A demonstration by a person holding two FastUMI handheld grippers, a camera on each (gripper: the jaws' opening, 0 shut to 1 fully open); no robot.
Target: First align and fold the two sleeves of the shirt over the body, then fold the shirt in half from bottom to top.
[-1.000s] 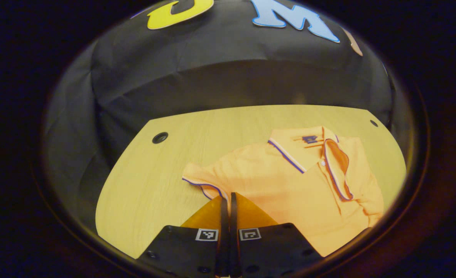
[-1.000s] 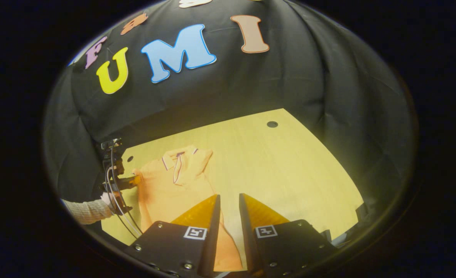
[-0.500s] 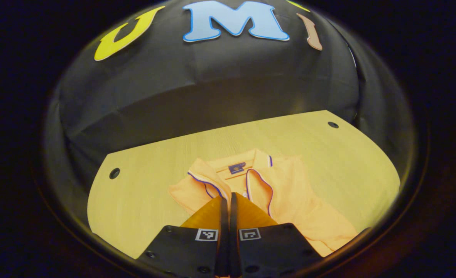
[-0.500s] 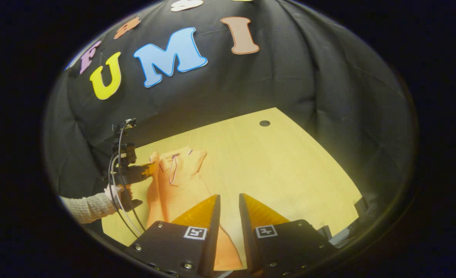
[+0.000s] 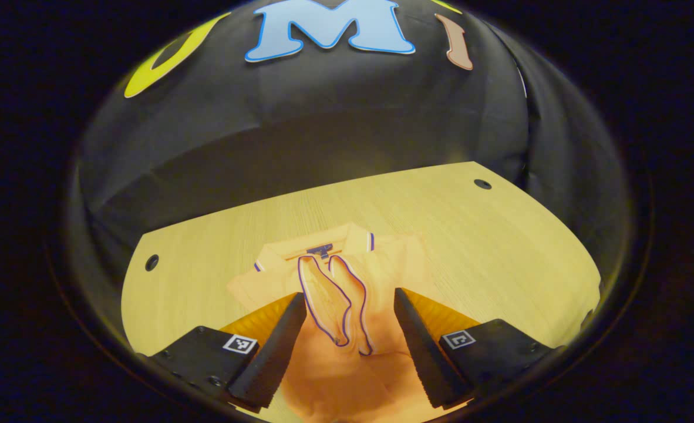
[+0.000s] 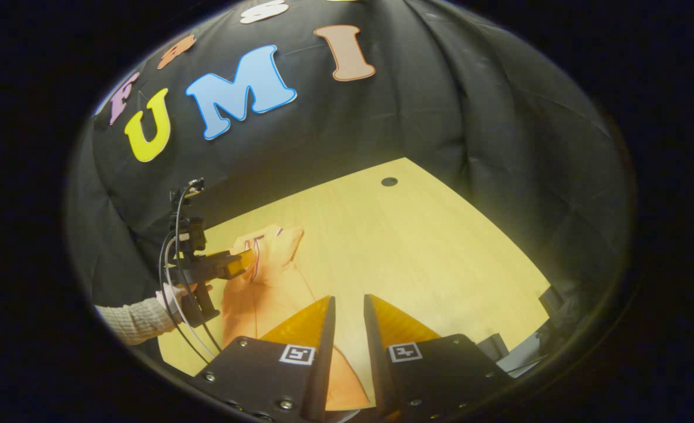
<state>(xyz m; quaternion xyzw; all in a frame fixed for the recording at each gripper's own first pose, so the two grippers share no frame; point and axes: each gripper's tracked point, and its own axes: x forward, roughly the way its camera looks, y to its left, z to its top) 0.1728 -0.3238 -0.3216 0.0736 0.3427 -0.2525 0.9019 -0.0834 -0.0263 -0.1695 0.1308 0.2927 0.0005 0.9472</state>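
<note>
The orange shirt (image 5: 347, 294) lies on the wooden table (image 5: 499, 247), collar toward the booth wall, both trimmed sleeves folded onto the body side by side. Its lower part runs out of the left gripper view, cut off at the bottom. The left gripper (image 5: 350, 335) hangs over it with fingers spread wide, holding nothing. The right gripper (image 6: 349, 329) has its fingers a narrow gap apart above the shirt's near edge; contact is hard to make out. In the right gripper view a sleeve (image 6: 132, 320) and hand grip the far tool.
</note>
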